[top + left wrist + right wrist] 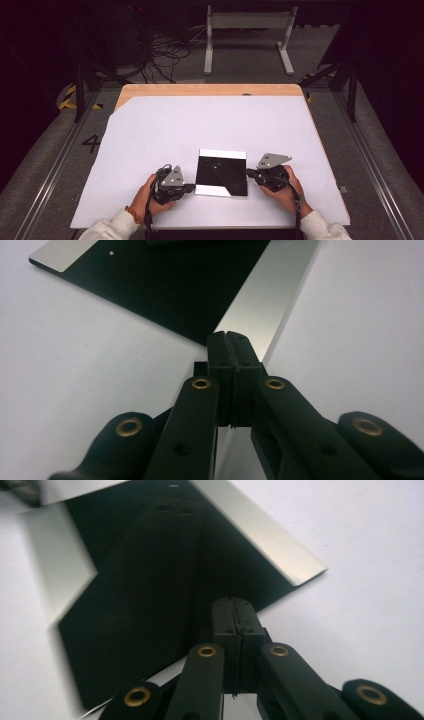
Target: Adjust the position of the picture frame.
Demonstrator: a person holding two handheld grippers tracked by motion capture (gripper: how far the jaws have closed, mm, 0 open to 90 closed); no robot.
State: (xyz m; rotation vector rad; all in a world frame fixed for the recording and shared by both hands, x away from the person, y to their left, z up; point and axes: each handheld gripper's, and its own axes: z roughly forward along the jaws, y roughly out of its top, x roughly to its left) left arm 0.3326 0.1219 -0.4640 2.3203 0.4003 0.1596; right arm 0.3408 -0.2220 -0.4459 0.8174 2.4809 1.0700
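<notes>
**Two tools at the edges of a black-and-silver sheet**

High view: a counter (150,90) with a wooden top, mostly covered by a white sheet (210,125). At lower centre of the frame lies a flat square sheet (221,172), glossy black with a silver band along its upper edge and a silver wedge at its lower left corner. It lies flat on the white covering, between the two hands.

Left tool (189,188): lower left of centre, held in the left hand (152,195), tip at the sheet's lower left corner. In the left gripper view the jaws are clenched, pads pressed together with only a seam between them (232,347), and the tip sits over the silver strip (270,290) at the sheet's edge. Whether anything is pinched between the pads, I cannot tell (the seam looks empty from here).

Right tool (248,173): lower right of centre, held in the right hand (287,192), tip at the sheet's right edge. In the right gripper view the jaws are likewise clenched (234,614), the tip hanging over the black surface near its edge, with a silver band (260,532) running toward the upper right of the frame. The black surface mirrors the tool's own arm.

Beyond the counter, at the top of the high view: grey floor, a tangle of cables (160,55), and a white frame stand (247,30). Light sleeves show at the bottom edge.
</notes>
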